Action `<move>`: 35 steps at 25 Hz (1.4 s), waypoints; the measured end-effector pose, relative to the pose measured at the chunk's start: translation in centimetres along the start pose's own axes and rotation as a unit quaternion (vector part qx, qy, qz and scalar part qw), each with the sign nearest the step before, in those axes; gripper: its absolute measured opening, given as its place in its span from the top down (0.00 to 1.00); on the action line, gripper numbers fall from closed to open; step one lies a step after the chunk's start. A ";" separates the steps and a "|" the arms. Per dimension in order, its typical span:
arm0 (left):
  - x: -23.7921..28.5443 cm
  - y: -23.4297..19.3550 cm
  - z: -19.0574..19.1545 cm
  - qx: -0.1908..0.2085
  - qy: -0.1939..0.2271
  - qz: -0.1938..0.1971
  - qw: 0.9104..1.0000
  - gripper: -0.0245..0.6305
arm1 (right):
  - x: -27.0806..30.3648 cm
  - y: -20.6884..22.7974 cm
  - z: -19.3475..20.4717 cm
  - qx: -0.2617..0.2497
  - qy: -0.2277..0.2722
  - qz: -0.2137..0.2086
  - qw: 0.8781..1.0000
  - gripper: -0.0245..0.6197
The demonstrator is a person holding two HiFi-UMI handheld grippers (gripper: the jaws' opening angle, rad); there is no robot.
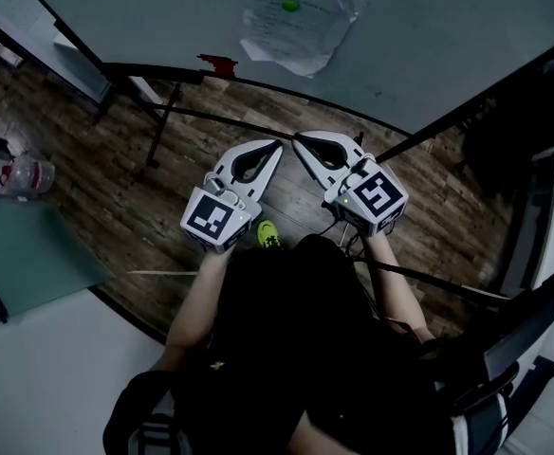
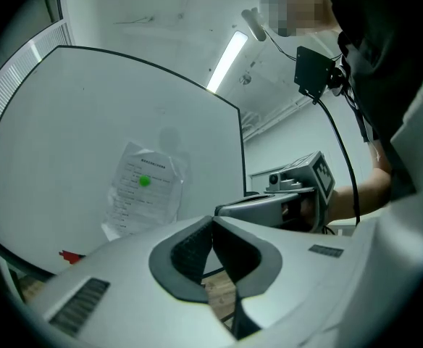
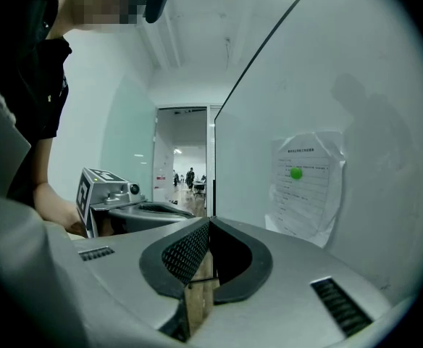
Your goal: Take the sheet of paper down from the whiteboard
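The sheet of paper (image 1: 296, 22) hangs on the whiteboard (image 1: 163, 17), pinned near its top middle by a small round green magnet (image 1: 290, 6). It is white and carries a short heading with rows of fine print below, too small to read. The sheet is badly crumpled: its edges are wavy, creases run across it, and its lower corner toward the board's bottom edge curls away from the flat face. It sits slightly tilted, above the board's dark lower frame, and a small red mark (image 1: 217, 63) lies on that frame off to one side of it. The left gripper (image 1: 277, 145) and the right gripper (image 1: 297, 139) are held side by side over the wooden floor (image 1: 163, 178), their tips close to each other and pointing toward the board, well short of the paper. The fingers (image 2: 190, 249) of each gripper are pressed together at the tips, with nothing held between them.
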State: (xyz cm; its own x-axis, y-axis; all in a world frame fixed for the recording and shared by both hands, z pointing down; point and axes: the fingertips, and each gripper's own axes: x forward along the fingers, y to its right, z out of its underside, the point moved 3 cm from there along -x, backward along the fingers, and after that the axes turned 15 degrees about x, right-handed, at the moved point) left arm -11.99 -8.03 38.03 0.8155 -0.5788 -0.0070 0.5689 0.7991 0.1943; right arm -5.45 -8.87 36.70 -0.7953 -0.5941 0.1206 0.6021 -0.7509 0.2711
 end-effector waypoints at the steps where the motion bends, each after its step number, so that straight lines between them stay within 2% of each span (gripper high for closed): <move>1: -0.1 -0.3 0.0 0.001 0.001 -0.001 1.000 0.93 | 0.3 0.0 -0.1 -0.003 -0.001 0.000 1.000 0.95; 16: 2.7 -4.5 -2.1 0.050 0.015 -0.008 0.999 0.93 | 2.7 2.9 -4.4 -0.024 0.024 0.007 0.999 0.95; 35: 9.4 -10.1 -2.3 0.074 0.014 -0.015 0.997 0.93 | 5.0 10.0 -7.7 -0.023 0.031 0.020 0.999 0.95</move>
State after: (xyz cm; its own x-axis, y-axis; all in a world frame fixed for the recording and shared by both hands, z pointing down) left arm -9.83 -21.21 33.70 0.8017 -0.5963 -0.0413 0.5733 0.7476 0.3354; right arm -2.87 -21.53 32.67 -0.7650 -0.6401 0.0712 0.6378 -0.7375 0.2219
